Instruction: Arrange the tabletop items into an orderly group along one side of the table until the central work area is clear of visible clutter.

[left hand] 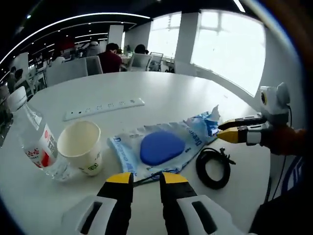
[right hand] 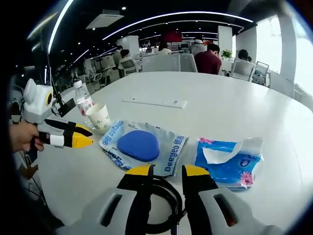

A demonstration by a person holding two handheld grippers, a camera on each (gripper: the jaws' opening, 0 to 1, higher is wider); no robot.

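Observation:
A clear printed bag [left hand: 128,147] [right hand: 172,152] holding a blue oval pad [left hand: 161,147] [right hand: 139,145] lies mid-table. Left of it in the left gripper view stand a paper cup [left hand: 81,146] [right hand: 100,116] and a tilted water bottle [left hand: 37,143] [right hand: 83,101]. A torn blue tissue pack [left hand: 204,126] [right hand: 229,161] and a coiled black cable [left hand: 212,167] [right hand: 164,196] lie on the other side. My left gripper [left hand: 146,180] [right hand: 84,137] is open at the bag's near edge. Open too, my right gripper [right hand: 166,172] [left hand: 226,131] hovers over the cable coil, near the tissue pack.
A white power strip [left hand: 103,108] [right hand: 155,102] lies farther back on the round white table [left hand: 186,93] [right hand: 234,107]. Beyond the table are chairs and seated people. A hand [right hand: 19,136] holds the left gripper near the table's edge.

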